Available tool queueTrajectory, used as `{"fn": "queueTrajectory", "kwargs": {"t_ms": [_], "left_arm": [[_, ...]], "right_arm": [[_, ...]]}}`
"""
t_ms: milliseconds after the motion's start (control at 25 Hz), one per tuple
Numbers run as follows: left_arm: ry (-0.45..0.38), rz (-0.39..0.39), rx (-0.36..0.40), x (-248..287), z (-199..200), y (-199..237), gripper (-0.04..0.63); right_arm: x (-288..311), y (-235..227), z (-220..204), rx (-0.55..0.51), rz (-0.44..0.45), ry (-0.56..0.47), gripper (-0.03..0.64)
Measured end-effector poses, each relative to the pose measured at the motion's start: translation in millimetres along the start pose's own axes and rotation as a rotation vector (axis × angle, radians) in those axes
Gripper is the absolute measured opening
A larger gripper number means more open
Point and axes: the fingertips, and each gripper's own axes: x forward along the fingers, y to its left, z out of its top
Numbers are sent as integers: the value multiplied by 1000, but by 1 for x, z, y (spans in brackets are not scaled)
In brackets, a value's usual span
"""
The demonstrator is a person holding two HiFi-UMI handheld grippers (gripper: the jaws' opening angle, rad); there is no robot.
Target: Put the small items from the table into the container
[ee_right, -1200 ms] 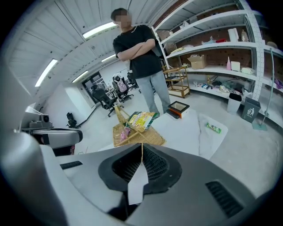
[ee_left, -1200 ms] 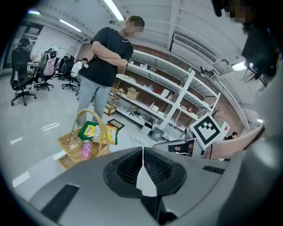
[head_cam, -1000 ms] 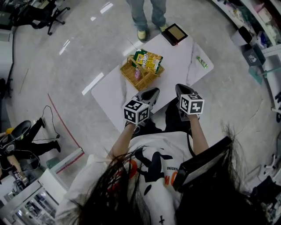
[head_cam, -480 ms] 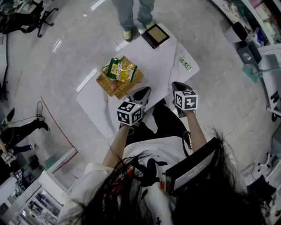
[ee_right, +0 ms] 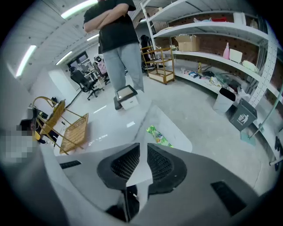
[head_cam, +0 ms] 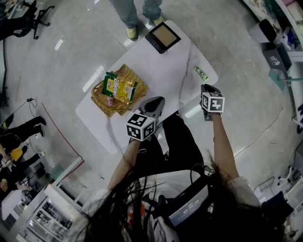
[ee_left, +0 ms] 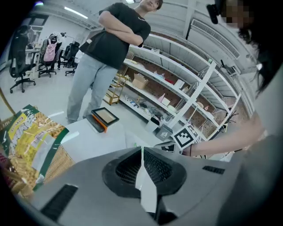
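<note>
Bright, even indoor light falls from ceiling strips (ee_left: 73, 12), which also show in the right gripper view. In the head view the glossy floor (head_cam: 61, 71) carries white glare streaks, and the white table (head_cam: 161, 71) is nearly washed out. Shadows are faint and soft. Both gripper views bend hard toward the edges, curving the shelves (ee_left: 177, 70), and their corners go black. Hair (head_cam: 142, 203) close to the head camera is dark and out of focus.
</note>
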Motion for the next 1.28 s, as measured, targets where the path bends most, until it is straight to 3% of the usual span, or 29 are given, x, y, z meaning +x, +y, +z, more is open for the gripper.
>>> {"fn": "queueTrajectory", "kwargs": {"t_ms": [120, 560, 720, 840, 1280], "left_arm": [[19, -10, 13, 23, -5, 6, 11], [77, -1, -29, 48, -42, 30, 11], [92, 11, -40, 46, -50, 39, 11], [84, 29, -44, 42, -47, 45, 11], [35, 40, -42, 25, -32, 34, 11]], "right_arm": [[29, -21, 1, -31, -8, 46, 138], [104, -63, -19, -103, -92, 179, 149], [107, -69, -18, -115, -131, 171, 115], [105, -69, -13, -106, -138, 153, 34], [68, -33, 6, -119, -50, 88, 22]]}}
